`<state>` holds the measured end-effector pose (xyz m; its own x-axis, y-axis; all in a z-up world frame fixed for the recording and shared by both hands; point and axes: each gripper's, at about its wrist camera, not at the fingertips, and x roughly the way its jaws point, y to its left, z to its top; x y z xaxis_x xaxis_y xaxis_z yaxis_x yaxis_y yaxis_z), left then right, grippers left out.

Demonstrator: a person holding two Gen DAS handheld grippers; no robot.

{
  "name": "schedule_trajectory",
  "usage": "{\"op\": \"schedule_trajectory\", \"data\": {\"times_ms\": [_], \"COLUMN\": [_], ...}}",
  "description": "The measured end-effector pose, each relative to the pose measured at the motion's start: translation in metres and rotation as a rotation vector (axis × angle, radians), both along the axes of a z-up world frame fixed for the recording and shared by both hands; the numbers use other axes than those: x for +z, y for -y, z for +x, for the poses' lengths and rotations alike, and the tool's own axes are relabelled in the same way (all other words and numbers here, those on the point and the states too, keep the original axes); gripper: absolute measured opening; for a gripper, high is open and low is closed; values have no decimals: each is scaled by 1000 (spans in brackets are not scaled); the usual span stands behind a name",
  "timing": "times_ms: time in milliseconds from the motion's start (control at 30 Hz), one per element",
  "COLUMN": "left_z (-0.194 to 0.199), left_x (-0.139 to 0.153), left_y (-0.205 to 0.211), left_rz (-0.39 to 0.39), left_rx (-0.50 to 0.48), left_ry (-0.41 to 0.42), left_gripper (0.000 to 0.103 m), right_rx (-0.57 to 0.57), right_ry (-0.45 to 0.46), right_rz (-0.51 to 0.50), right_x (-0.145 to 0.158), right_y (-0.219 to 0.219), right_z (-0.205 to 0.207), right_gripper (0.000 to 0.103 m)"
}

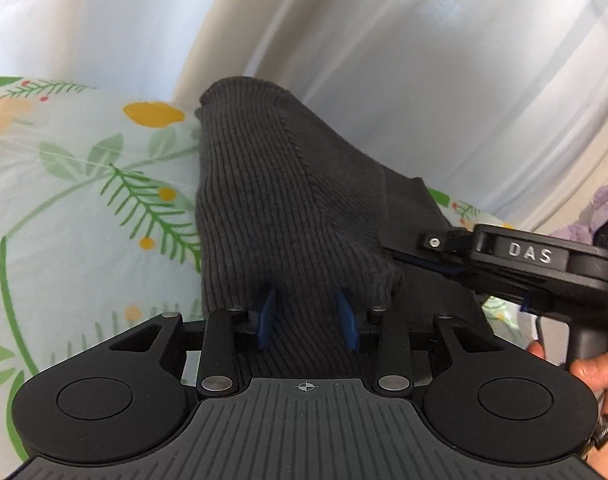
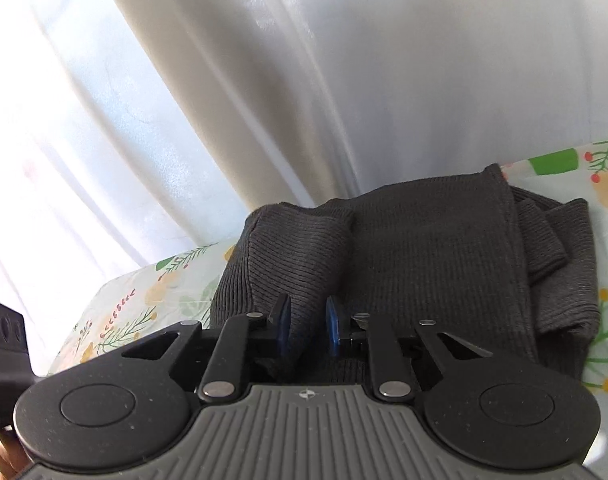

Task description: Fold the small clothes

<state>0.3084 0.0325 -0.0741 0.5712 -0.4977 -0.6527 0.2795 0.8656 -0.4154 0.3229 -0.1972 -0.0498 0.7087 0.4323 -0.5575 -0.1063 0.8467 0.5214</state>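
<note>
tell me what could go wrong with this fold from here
The right tool pinches only a narrow ridge of the dark knit garment, so it may slip out when pulled. The left tool straddles a raised hump without pressing it, so that fold may collapse. The garment lies near the floral cloth's far edge and could slide off.

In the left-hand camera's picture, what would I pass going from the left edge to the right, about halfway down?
Flowered cloth → dark ribbed knit garment → the other gripper, marked DAS, reaching in from the right → a bit of purple fabric at the edge.
</note>
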Motion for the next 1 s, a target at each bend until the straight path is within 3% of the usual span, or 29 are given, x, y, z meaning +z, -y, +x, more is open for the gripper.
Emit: {"op": "schedule_trajectory", "data": {"times_ms": [133, 233, 367, 467, 567, 700, 767, 867, 1000], "left_z": [-3, -6, 9, 21, 23, 24, 23, 22, 20], "left_x": [21, 33, 31, 15, 6, 4, 6, 8, 8], "left_y": [-25, -45, -47, -37, -36, -28, -25, -23, -23], "left_rz": [-88, -136, -88, -48, -101, -70, -48, -33, -21], "left_rx": [42, 126, 201, 182, 160, 143, 136, 132, 136], "left_ry": [-46, -17, -26, -73, -109, -99, -90, -85, -87], "left_gripper": [38, 39, 40, 40, 40, 40, 40, 40, 41], "right_rx": [-5, -18, -8, -2, 1, 16, 22, 25, 30], "right_ry": [-85, -128, -148, -173, -202, -215, -215, -211, -175], "right_rz": [144, 232, 251, 284, 319, 309, 299, 272, 210], "right_x": [-15, -20, -22, -28, -32, -34, -34, -34, -31], "right_y": [13, 23, 20, 16, 10, 3, 1, -2, -9], "right_z": [17, 24, 33, 44, 51, 61, 63, 67, 63], "right_gripper": [27, 31, 35, 39, 39, 39, 36, 23, 17]}}
